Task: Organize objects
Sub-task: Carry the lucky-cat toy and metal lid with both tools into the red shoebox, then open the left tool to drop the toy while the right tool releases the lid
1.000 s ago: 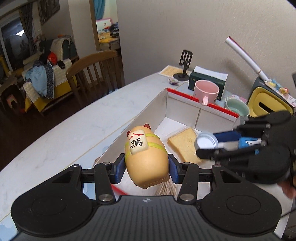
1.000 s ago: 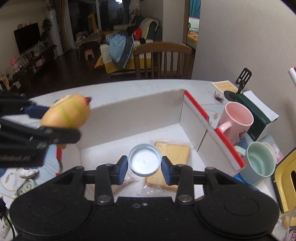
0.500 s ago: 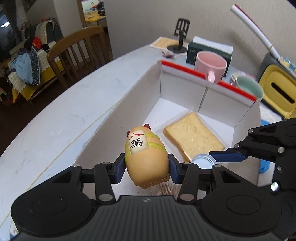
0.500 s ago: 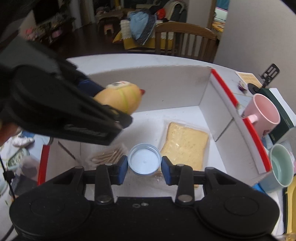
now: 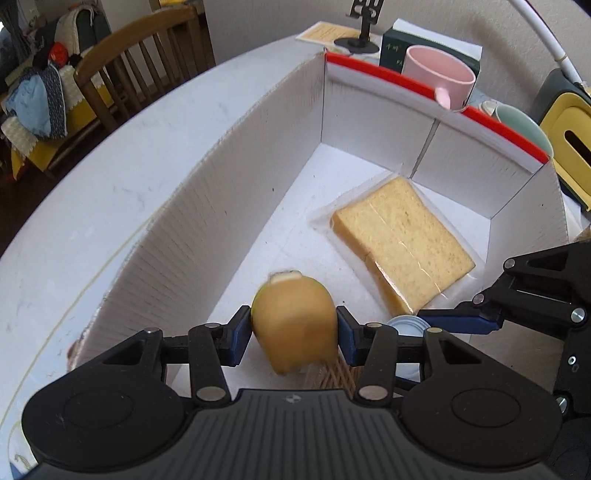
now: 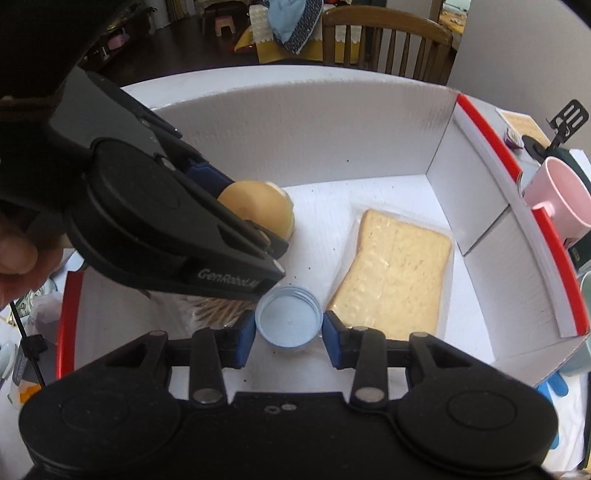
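Note:
A yellow-orange toy figure [image 5: 295, 325] is pinched between the blue pads of my left gripper [image 5: 293, 334]. It is blurred and tipped forward, low inside the white cardboard box [image 5: 229, 206] with a red rim. My right gripper [image 6: 289, 334] is shut on a pale blue bottle cap [image 6: 288, 317], open side up, just above the box floor. The cap [image 5: 408, 323] sits close to the right of the toy. A wrapped slice of bread [image 6: 391, 273] lies flat in the box to the right of both. A small bag of toothpicks [image 6: 218, 314] lies under the left gripper.
Behind the box's far wall stand a pink mug [image 5: 436, 74], a pale green mug [image 5: 517, 125], a dark green box [image 5: 397, 48] and a yellow tissue holder [image 5: 569, 147]. A phone stand [image 5: 364, 26] is farther back. A wooden chair [image 5: 140, 62] stands beyond the white table [image 5: 92, 206].
Both grippers have come down into the box, closer to its floor. The toy has tipped forward in the left gripper, so its printed face no longer shows.

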`<move>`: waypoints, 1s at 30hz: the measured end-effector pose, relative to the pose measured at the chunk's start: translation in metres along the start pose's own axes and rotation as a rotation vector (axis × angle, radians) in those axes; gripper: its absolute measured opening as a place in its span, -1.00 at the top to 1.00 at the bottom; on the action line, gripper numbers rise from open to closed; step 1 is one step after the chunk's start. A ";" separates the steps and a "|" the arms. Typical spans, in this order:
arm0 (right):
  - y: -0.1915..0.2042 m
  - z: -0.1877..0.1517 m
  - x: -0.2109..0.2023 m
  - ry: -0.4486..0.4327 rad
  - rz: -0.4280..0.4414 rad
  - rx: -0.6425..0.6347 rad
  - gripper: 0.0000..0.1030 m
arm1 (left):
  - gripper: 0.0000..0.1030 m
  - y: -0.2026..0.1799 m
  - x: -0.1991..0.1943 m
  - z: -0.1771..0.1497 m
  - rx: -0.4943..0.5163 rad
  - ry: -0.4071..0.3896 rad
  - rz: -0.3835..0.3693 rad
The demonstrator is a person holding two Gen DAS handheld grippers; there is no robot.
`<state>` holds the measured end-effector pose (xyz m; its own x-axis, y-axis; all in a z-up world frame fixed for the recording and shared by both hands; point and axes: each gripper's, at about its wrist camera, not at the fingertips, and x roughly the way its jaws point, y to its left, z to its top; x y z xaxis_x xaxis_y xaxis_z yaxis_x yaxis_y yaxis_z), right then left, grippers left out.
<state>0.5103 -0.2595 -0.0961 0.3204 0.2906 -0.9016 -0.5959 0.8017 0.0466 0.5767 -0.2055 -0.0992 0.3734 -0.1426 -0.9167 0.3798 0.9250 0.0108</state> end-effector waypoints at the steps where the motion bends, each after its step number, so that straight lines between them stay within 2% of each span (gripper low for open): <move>1: 0.000 0.000 0.001 0.001 -0.001 -0.002 0.25 | 0.08 0.000 0.001 0.000 0.000 0.001 -0.001; 7: -0.003 0.000 0.004 0.012 0.001 -0.003 0.22 | 0.08 0.002 0.008 0.002 -0.011 0.025 -0.006; 11: -0.004 0.000 0.004 0.013 0.016 -0.005 0.08 | 0.08 0.003 0.010 0.000 -0.014 0.037 -0.003; 13: -0.004 -0.001 0.002 0.010 0.018 -0.002 0.07 | 0.06 0.001 0.007 -0.002 -0.006 0.028 0.006; 15: -0.004 -0.003 -0.001 0.004 0.025 -0.005 0.02 | -0.16 0.002 0.003 -0.003 -0.005 0.015 -0.003; 17: -0.002 -0.005 -0.006 -0.002 0.019 -0.007 -0.01 | -0.23 0.004 -0.003 -0.004 -0.017 -0.003 -0.006; 30: 0.006 -0.012 -0.059 -0.112 0.003 0.036 -0.18 | -0.23 0.004 -0.056 -0.017 -0.047 -0.111 -0.035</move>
<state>0.4795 -0.2780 -0.0481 0.3999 0.3481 -0.8478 -0.5711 0.8182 0.0666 0.5427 -0.1877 -0.0550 0.4525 -0.2111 -0.8664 0.3554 0.9338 -0.0420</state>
